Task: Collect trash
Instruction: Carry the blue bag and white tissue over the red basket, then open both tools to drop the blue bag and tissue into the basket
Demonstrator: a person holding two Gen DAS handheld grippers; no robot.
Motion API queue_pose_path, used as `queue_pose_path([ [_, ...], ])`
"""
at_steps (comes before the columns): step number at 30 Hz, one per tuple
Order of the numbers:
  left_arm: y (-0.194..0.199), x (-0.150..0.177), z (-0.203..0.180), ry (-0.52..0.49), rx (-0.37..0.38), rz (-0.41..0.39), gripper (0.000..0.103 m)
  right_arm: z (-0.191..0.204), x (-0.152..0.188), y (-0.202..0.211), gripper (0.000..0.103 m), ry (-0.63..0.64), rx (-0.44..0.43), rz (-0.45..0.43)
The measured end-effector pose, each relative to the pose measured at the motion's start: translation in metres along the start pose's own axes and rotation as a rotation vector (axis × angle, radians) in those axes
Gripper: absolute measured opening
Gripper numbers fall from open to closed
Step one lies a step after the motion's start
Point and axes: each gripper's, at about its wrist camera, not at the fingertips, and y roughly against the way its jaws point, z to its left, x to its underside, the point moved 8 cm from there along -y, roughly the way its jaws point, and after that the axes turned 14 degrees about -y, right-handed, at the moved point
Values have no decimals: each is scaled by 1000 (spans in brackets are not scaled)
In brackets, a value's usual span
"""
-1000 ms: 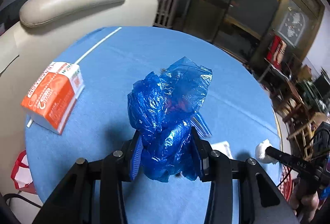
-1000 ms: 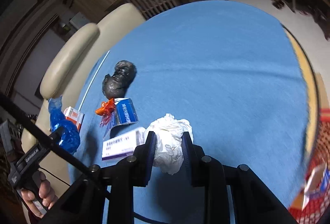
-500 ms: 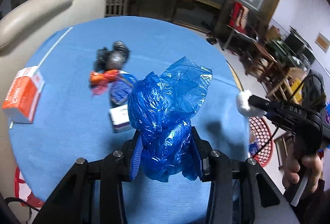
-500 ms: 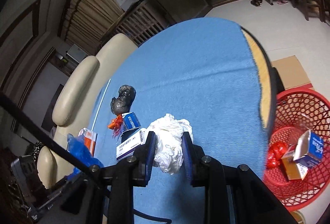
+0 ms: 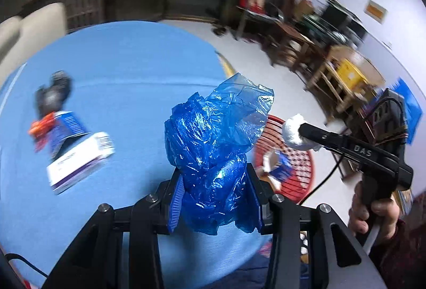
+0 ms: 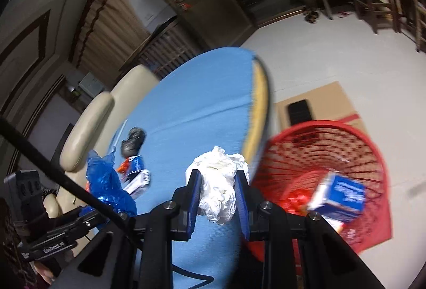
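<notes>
Left wrist view: the left gripper (image 5: 214, 198) is closed on a crumpled blue plastic bag (image 5: 215, 145), which is pressed between its two pads and stands up above them. At 9 o'clock of the bag, a white and purple box (image 5: 80, 161), a blue carton (image 5: 68, 126) and a dark wad (image 5: 52, 94) are seen lying on the blue table (image 5: 127, 70). At 3 o'clock, past the table edge, a red basket (image 5: 295, 156) is seen on the floor.

In the right wrist view, the right gripper (image 6: 217, 198) is clamped on a crumpled white paper ball (image 6: 219, 182). The basket (image 6: 346, 145) is placed at 3 o'clock of it, lower than the table, and a blue and white carton (image 6: 338, 194) is seen inside.
</notes>
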Motion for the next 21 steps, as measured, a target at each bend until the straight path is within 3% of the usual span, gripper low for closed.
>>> queue_pose_path([
  [6, -51, -29, -56, -122, 91, 87, 44, -64, -13, 33, 28, -82, 45, -57],
  [11, -79, -31, -92, -190, 130, 150, 45, -104, -15, 45, 28, -155, 79, -73],
  [21, -98, -35, -107, -193, 206, 188, 46, -116, -22, 41, 28, -201, 87, -88],
])
